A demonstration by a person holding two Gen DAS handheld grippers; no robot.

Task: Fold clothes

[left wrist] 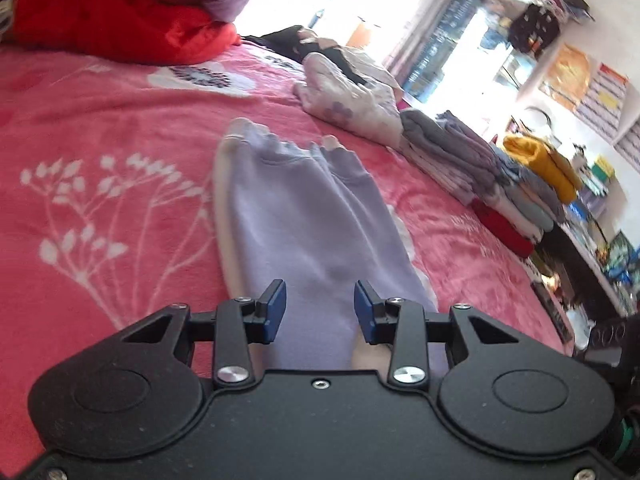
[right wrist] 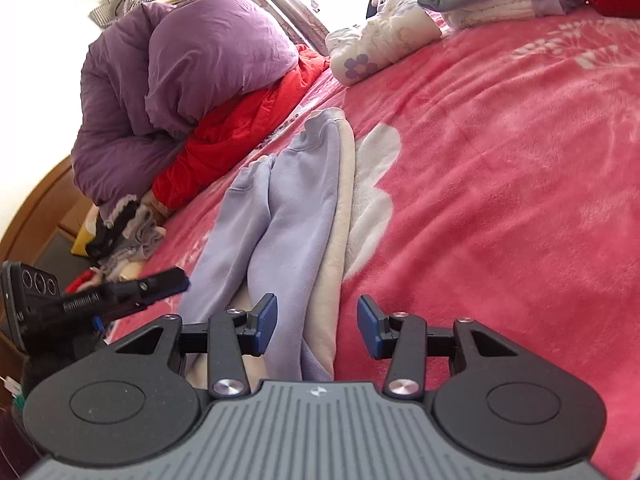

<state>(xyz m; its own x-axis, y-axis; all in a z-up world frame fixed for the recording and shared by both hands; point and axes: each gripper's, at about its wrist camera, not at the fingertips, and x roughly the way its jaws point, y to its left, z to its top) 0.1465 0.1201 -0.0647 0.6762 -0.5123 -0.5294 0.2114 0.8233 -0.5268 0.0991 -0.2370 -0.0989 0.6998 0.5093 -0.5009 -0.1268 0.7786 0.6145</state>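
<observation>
Left wrist view, left to right. The pink blanket (left wrist: 100,140) covers the bed. A pair of lilac trousers (left wrist: 304,216) lies flat at centre, doubled lengthwise with one leg on the other, cuffs toward 12 o'clock and the near end running under the left gripper (left wrist: 320,311). That gripper hangs over the trousers with jaws apart, holding nothing. At 2 o'clock sits a loose white garment (left wrist: 352,108); at 3 o'clock, a stack of folded clothes (left wrist: 500,196) along the bed edge.

Right wrist view. A purple quilt (right wrist: 180,92) on a red quilt (right wrist: 248,128) lies at 10 o'clock. The trousers run from 12 o'clock down to the right gripper (right wrist: 316,326), which is likewise spread and empty, over their near end.

Assessment: several items are folded and stacked. The trousers are halved lengthwise only; crosswise folds appear outstanding. The white garment looks unfolded.
</observation>
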